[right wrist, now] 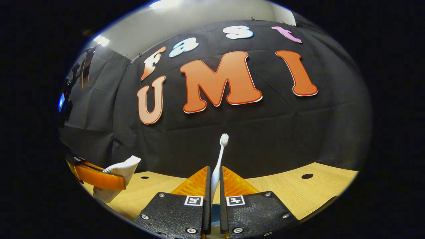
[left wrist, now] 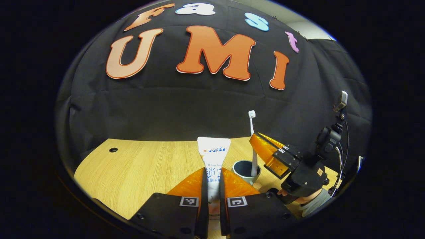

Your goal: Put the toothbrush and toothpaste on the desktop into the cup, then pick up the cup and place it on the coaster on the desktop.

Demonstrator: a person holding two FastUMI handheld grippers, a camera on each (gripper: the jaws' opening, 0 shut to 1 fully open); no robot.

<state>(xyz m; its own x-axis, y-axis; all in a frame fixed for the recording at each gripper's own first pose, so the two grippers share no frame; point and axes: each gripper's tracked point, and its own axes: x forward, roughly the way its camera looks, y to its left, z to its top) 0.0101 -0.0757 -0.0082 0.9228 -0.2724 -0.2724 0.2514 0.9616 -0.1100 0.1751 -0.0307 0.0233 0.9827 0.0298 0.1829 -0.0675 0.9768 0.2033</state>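
A white toothpaste tube (left wrist: 213,151) stands upright between the fingers of my left gripper (left wrist: 213,172), which is shut on its lower part. Just to the right on the wooden desk sits a blue-grey cup (left wrist: 241,170). A white toothbrush (left wrist: 252,132) stands in it, head up, with my right gripper (left wrist: 265,151) shut on its handle above the rim. In the right gripper view the toothbrush (right wrist: 220,156) rises between my right gripper's (right wrist: 212,181) fingers, with a bit of the cup (right wrist: 215,212) below. The left gripper (right wrist: 94,176) with the toothpaste tube (right wrist: 123,167) is at the far left.
The wooden desk (left wrist: 139,169) runs back to the black cloth wall and has small round holes (left wrist: 113,149) (right wrist: 307,176). A person's hand and grey sleeve (left wrist: 310,202) hold the right gripper at the desk's right edge.
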